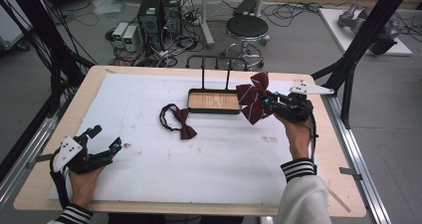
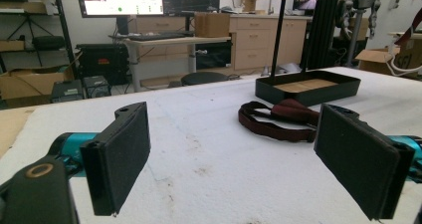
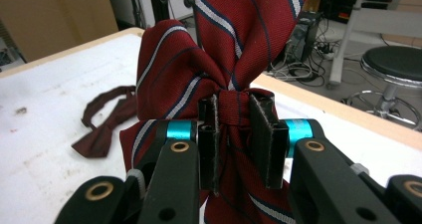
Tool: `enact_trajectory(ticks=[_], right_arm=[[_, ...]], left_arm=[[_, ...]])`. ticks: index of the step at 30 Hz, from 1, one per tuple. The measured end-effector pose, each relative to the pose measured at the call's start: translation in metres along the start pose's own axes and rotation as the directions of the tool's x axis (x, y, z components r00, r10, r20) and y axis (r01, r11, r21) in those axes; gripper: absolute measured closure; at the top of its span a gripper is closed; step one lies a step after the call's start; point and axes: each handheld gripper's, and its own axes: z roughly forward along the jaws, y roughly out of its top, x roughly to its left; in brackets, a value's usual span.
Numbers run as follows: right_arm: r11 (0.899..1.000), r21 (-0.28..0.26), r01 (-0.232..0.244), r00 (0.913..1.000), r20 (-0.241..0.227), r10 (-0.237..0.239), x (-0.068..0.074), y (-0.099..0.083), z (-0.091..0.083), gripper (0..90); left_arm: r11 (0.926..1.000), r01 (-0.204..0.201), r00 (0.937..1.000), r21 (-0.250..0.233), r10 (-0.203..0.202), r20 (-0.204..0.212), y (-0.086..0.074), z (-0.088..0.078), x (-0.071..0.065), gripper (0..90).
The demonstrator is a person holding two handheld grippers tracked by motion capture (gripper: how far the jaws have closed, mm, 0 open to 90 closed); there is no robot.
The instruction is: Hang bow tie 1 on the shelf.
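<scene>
My right gripper (image 1: 263, 103) (image 3: 234, 129) is shut on the knot of a dark red striped bow tie (image 1: 253, 100) (image 3: 219, 59) and holds it in the air just right of the black tray (image 1: 190, 100). A plain dark red bow tie (image 1: 181, 123) (image 2: 283, 117) (image 3: 107, 127) with its strap looped lies on the white mat left of the tray. The tray (image 2: 308, 87) has a wooden bottom and a black rack rising behind it. My left gripper (image 1: 107, 143) (image 2: 239, 159) rests at the mat's near left corner, open, with nothing between its pads.
The white mat (image 1: 149, 159) covers most of the wooden table (image 1: 40, 184). A black frame post (image 1: 358, 40) rises at the table's right far corner. Behind the table are a stool (image 1: 246, 30), computers and cables on the floor.
</scene>
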Motion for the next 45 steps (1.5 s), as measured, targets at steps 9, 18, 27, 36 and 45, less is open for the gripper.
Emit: enact_trajectory(ticks=[9,18,27,36,45], right_arm=[[1.0,-0.016,0.016,0.9994,-0.029,-0.016,0.008,0.022,0.013,75.2],[0.999,-0.038,0.009,0.9987,-0.05,-0.011,0.012,0.035,0.031,75.2],[0.998,-0.041,0.037,0.9979,-0.051,-0.039,0.011,0.057,0.055,75.2],[0.999,-0.036,0.036,0.9993,-0.005,-0.036,0.002,0.068,0.066,75.2],[0.998,-0.068,0.008,0.9999,0.011,-0.008,-0.013,0.069,0.073,75.2]], left_arm=[[1.0,0.006,1.0,0.0,-0.006,-0.001,0.0,0.0,0.0,14.9],[1.0,0.007,1.0,0.001,-0.007,0.001,0.0,0.0,0.0,14.9],[1.0,0.008,1.0,0.003,-0.008,-0.001,0.0,0.0,0.0,14.9],[1.0,0.009,1.0,0.003,-0.009,-0.001,0.0,0.0,0.001,14.9],[1.0,0.006,1.0,0.002,-0.006,-0.002,0.0,0.0,0.0,14.9]])
